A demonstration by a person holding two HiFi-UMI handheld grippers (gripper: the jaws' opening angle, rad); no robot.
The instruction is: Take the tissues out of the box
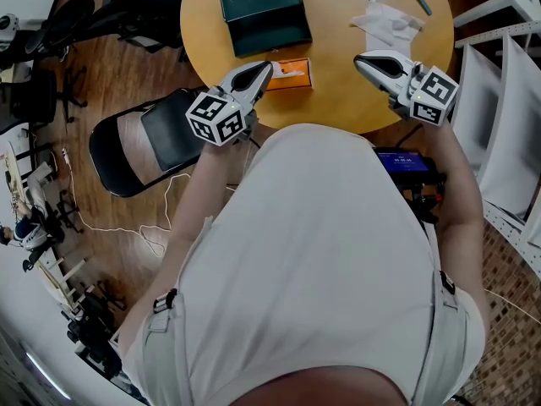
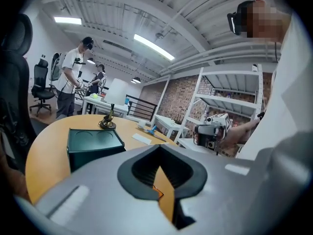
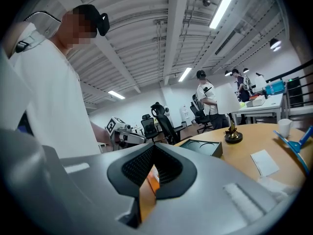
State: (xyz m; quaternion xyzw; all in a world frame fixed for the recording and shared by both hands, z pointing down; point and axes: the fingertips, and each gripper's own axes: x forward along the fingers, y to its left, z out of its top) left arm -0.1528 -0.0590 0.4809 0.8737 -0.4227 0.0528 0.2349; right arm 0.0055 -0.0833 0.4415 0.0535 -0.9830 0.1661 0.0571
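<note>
Judged partly done, with tissues point(image 1: 385, 22) piled on table point(image 1: 338, 96), box point(image 1: 297, 76) showing more inside, left gripper point(image 1: 265, 68) and right gripper point(image 1: 361, 59) closed tight on nothing.

Table point(image 1: 338, 100): tan-orange wood.
Tissue box point(image 1: 292, 73): bright orange, white on top.
Tissues point(image 1: 387, 24): white, upper right of the frame.
Case point(image 1: 264, 11): dark green, top centre.
Left gripper point(image 1: 266, 68): pale grey with black pads; cube of black-and-white square markers.
Right gripper point(image 1: 362, 60): same grey, same black-and-white marker cube.
Shirt point(image 1: 321, 252): white.
Chair point(image 1: 165, 138): black and dark grey.
Floor point(image 1: 118, 66): brown wood planks.
</note>
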